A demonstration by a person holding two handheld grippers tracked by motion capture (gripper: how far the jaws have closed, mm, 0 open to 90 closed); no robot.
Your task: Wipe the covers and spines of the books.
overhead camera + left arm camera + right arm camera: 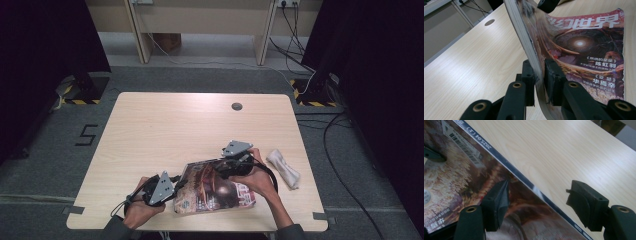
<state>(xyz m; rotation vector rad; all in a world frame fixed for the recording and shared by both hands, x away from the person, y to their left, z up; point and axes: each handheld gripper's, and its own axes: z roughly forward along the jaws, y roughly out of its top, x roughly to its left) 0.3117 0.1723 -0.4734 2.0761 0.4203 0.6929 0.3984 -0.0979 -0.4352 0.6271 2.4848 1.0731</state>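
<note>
Now the magazine (212, 187) lies at the near edge of the wooden bench (165, 130), between the person's two hands, and its left side is lifted from the wood. Its cover is dark red and brown with white Chinese characters (a round glowing shape is in the middle of the drawing).

In the left gripper view, the left gripper (539, 75) has its jaws pressed together on the edge of the magazine, so that the thin stack of pages stands almost upright between the two black pads and curves up and away from them. In the high view the left gripper (167, 186) sits at the left side of the magazine, in the person's left hand (140, 206).

The right gripper (537, 197) has its jaws standing wide apart, and nothing is pressed between them. One jaw is over the back cover, near the barcode, and the other is over the bare bench; the long edge of the magazine runs slanting between them. I cannot tell whether the jaw over the cover touches it. In the high view the right gripper (227, 167) is over the upper right part of the magazine.

A rolled white cloth (283, 168) lies on the bench just to the right of the right hand (260, 177), apart from the magazine.
</note>
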